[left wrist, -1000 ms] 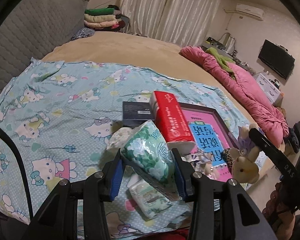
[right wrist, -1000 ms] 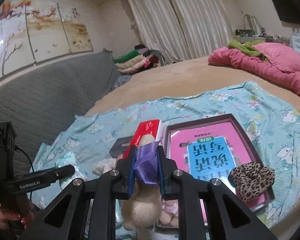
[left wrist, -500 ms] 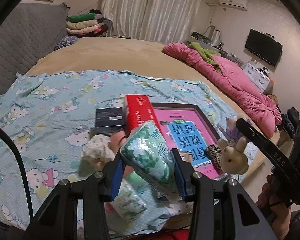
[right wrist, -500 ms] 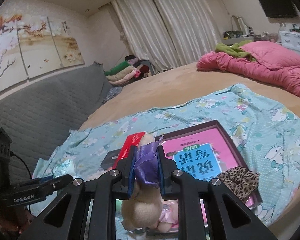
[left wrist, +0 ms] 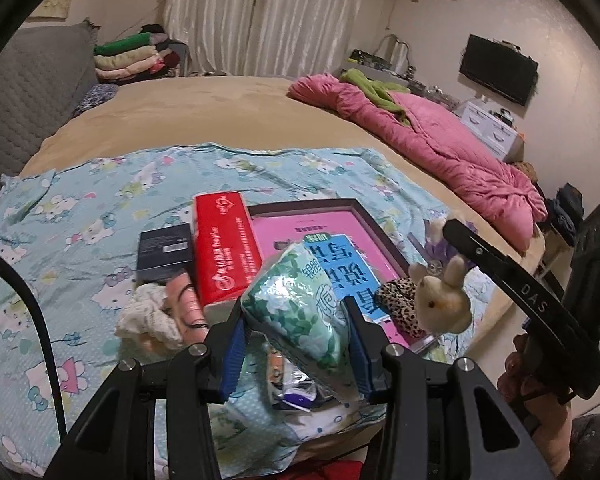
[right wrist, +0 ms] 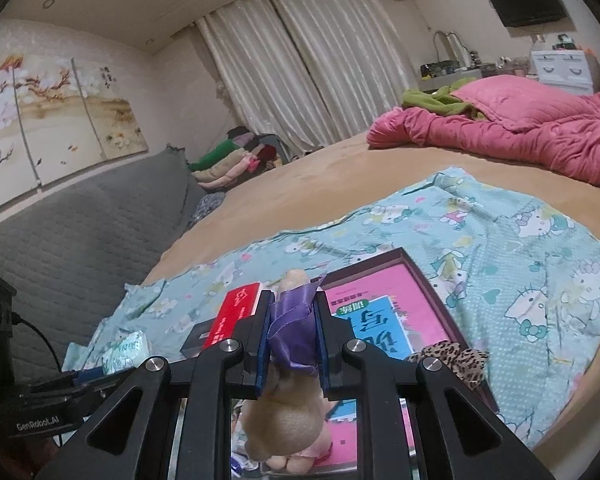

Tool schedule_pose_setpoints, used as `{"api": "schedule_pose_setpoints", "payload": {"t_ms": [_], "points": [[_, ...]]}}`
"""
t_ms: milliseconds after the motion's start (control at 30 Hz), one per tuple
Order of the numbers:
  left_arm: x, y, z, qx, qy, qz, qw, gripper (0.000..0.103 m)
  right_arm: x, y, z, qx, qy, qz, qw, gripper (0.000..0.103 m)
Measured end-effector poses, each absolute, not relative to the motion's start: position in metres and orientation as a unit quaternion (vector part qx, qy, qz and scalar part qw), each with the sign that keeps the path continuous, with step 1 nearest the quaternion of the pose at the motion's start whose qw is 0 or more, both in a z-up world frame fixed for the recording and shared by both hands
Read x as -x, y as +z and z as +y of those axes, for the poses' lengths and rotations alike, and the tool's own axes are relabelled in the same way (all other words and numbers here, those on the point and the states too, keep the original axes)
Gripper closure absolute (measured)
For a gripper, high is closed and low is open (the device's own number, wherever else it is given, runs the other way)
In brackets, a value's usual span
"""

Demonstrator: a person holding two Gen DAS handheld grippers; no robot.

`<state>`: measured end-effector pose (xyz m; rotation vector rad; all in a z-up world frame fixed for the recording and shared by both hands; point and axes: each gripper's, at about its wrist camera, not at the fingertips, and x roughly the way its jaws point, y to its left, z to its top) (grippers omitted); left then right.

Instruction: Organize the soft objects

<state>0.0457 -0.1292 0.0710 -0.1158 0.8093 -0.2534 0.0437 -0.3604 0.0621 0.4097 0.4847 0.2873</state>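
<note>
My left gripper (left wrist: pixel 296 340) is shut on a green-and-white tissue pack (left wrist: pixel 300 304) and holds it above the near edge of the Hello Kitty sheet (left wrist: pixel 80 216). My right gripper (right wrist: pixel 293 340) is shut on a beige plush rabbit (right wrist: pixel 286 416) with a purple ribbon (right wrist: pixel 294 336); the rabbit also shows in the left wrist view (left wrist: pixel 440 300), held in the air at right. A leopard scrunchie (left wrist: pixel 398 304) lies on the pink book (left wrist: pixel 320 232). A white scrunchie (left wrist: pixel 148 316) lies left of the red tissue box (left wrist: pixel 224 256).
A dark box (left wrist: pixel 164 252) lies beside the red box. Small packets (left wrist: pixel 292 388) lie under my left gripper. A pink quilt (left wrist: pixel 440 144) is at the far right of the bed, folded clothes (left wrist: pixel 136 56) at the back, a grey headboard (right wrist: pixel 80 224) at left.
Both grippers have risen and pulled back from the sheet with their loads. The left view has swung right, so the book and rabbit sit more central.
</note>
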Motion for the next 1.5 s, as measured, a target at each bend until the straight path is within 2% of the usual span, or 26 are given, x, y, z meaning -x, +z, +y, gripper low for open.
{"api": "schedule_pose_setpoints", "payload": {"t_ms": [533,1500], "points": [[-0.075,0.037,-0.19,0.015,-0.179,0.437,0.881,0.058,-0.055,0.036,-0.398,-0.251,0.111,0.25,0.929,0.084],[-0.107,-0.025,-0.25,-0.032,-0.22,0.496,0.839,0.058,-0.064,0.011,-0.411,-0.249,0.082,0.275,0.925,0.084]]}}
